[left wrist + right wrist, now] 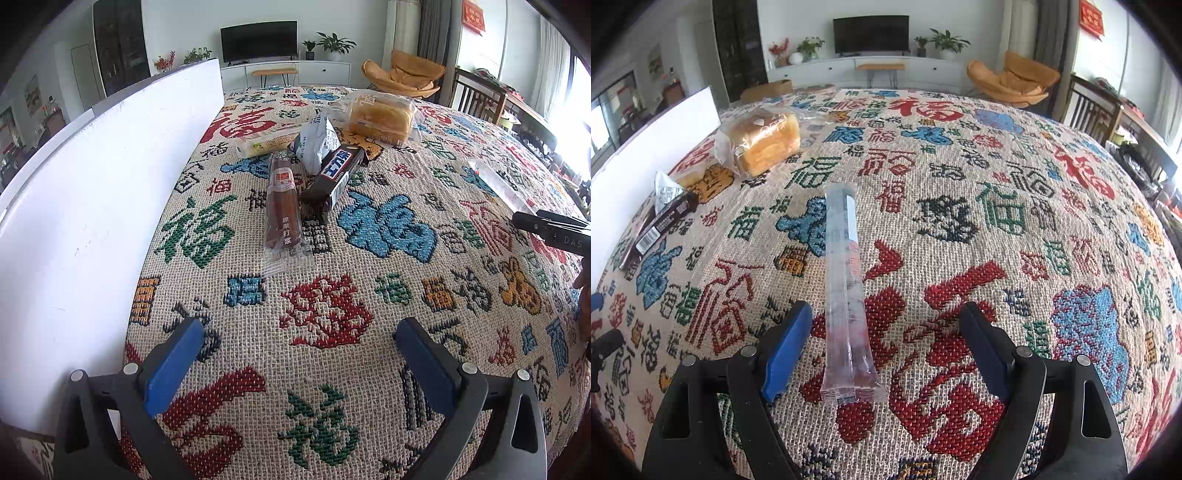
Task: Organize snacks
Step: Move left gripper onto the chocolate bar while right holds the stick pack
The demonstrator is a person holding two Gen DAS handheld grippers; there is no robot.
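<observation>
Your right gripper [886,343] is spread wide over the woven tablecloth [997,221] and has hold of nothing. The clear stick snack pack [846,280] lies lengthwise between its blue pads [786,350], its crimped near end level with the fingertips and closer to the left pad than the right, touching neither; the far end points away toward the middle of the table. Your left gripper [299,365] is likewise wide open and empty, with only bare cloth between its pads [173,365]. Ahead of it, well beyond the fingertips, sits the snack pile: a brown fruit-leather stick in clear wrap [282,206] lying nearest, pointing roughly back toward the jaws, with a dark Snickers bar [334,177] just beside it on the right, angled and touching it near its far end. Behind those two are a crumpled white packet [317,144], a pale yellow wrapped bar [266,142] to the left, and a bagged bread loaf [380,118] farthest back. A white board [92,206] stands along the left edge of the table, beside the pile.
</observation>
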